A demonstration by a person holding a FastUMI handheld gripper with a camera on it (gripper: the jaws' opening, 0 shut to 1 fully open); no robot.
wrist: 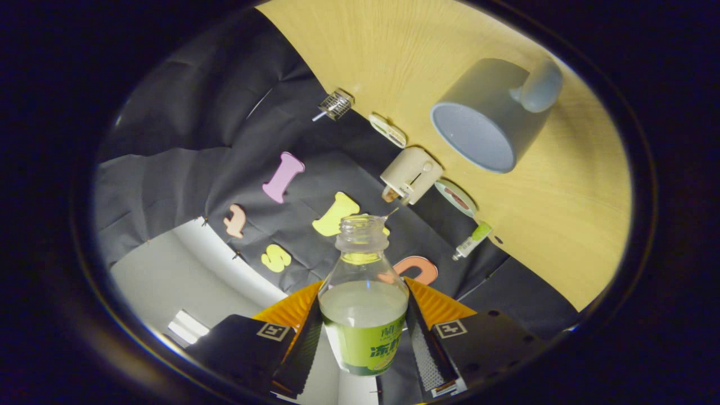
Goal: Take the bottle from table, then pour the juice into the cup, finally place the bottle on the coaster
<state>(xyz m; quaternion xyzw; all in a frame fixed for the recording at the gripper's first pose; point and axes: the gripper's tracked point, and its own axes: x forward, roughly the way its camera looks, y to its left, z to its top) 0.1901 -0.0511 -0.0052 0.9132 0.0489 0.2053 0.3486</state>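
My gripper (363, 343) is shut on an uncapped clear bottle (364, 304) with a green label, both fingers pressing its sides. Pale juice fills the bottle's lower body up to the shoulder. The whole view is rolled far over, so the bottle is tipped sideways. Its open mouth (361, 223) points toward the booth wall, short of the cup. The grey-blue cup (492, 115) with a handle stands on the wooden table (562, 214), beyond the fingers and off to one side, its open mouth turned toward me and looking empty.
Along the table's far edge by the wall lie a small wire cage object (336, 104), a cream toaster-like box (410, 174), two small flat oval items (387, 130) (455, 198) and a small green-capped tube (473, 239).
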